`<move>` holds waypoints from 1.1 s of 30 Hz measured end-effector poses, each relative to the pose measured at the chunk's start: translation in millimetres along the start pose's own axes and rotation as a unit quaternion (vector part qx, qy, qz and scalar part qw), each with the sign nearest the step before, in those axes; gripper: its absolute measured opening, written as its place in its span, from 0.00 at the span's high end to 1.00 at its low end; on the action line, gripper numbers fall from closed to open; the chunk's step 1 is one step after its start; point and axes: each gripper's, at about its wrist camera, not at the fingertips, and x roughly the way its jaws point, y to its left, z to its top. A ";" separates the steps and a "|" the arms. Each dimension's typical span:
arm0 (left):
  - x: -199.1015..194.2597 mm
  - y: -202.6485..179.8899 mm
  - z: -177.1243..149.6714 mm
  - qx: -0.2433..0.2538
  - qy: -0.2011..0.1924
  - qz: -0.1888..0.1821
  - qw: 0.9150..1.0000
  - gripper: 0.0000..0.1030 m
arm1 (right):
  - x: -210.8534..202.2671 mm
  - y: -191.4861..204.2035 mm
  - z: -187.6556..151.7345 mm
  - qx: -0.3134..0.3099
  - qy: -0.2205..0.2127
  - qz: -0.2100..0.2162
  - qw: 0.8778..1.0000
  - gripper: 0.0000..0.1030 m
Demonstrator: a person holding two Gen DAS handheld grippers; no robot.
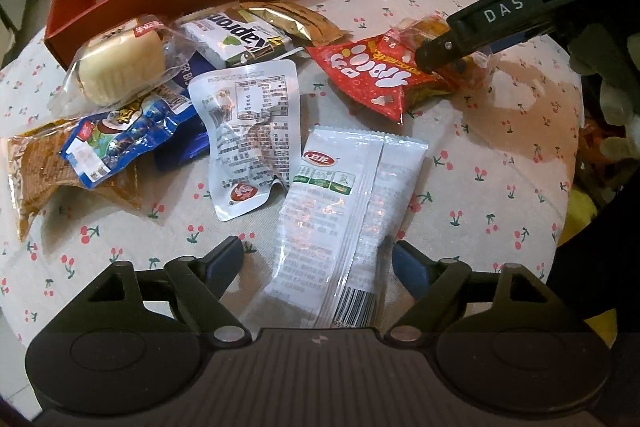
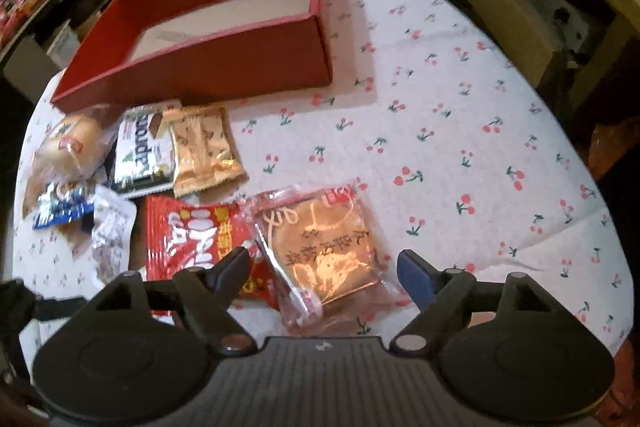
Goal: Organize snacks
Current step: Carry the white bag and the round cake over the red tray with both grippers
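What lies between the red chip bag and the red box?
In the right wrist view, a gold packet lies between the red chip bag and the red box, then bare cherry-print cloth.

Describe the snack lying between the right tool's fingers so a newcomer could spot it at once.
Start at the red box at the back of the cherry-print tablecloth and come toward the camera, past the gold packet. Between the open fingers of the right tool lies a clear-wrapped brown cake. Unlike the red bag beside it, its wrapper is see-through, showing a square brown cake under dark printed characters.
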 end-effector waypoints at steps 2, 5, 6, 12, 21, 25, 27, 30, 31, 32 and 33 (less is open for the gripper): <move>0.6 -2.4 -0.6 0.006 0.002 0.006 1.000 0.17 | 0.6 1.3 0.6 -0.008 -0.001 0.004 1.000 0.22; 0.3 -5.5 0.0 0.012 0.008 0.014 1.000 0.19 | -2.2 1.1 -1.8 -0.009 0.004 0.010 1.000 0.22; 0.1 -5.1 0.1 0.010 0.009 0.014 1.000 0.20 | -3.6 0.6 -4.0 -0.010 0.006 0.015 1.000 0.22; -2.1 -9.9 6.6 0.012 0.018 0.012 1.000 0.38 | -11.1 0.0 -14.4 -0.016 0.007 0.015 1.000 0.51; 8.8 -19.8 16.4 0.033 0.027 0.028 0.999 0.23 | -27.8 -7.1 -44.6 -0.009 0.001 0.011 1.000 0.53; 12.7 -13.5 16.1 0.015 0.023 0.026 0.999 0.15 | -22.8 -1.5 -45.6 -0.019 0.006 0.000 1.000 0.53; 10.1 -14.7 14.7 0.018 0.021 0.027 0.999 0.21 | -19.7 2.3 -44.7 -0.022 0.007 -0.007 1.000 0.50; 2.7 -20.6 11.1 0.027 0.015 0.030 0.999 0.39 | -17.1 7.8 -46.2 -0.035 0.008 -0.016 0.999 0.48; 1.4 -21.9 9.9 0.027 0.014 0.033 0.999 0.42 | -17.3 9.4 -48.0 -0.041 0.005 -0.021 0.999 0.49; 0.4 -21.9 8.7 0.022 0.012 0.034 0.999 0.44 | -17.9 10.7 -49.9 -0.045 0.003 -0.026 0.999 0.50; -0.9 -21.5 7.5 0.016 0.011 0.033 0.999 0.45 | -18.9 12.0 -52.4 -0.047 0.001 -0.031 0.998 0.51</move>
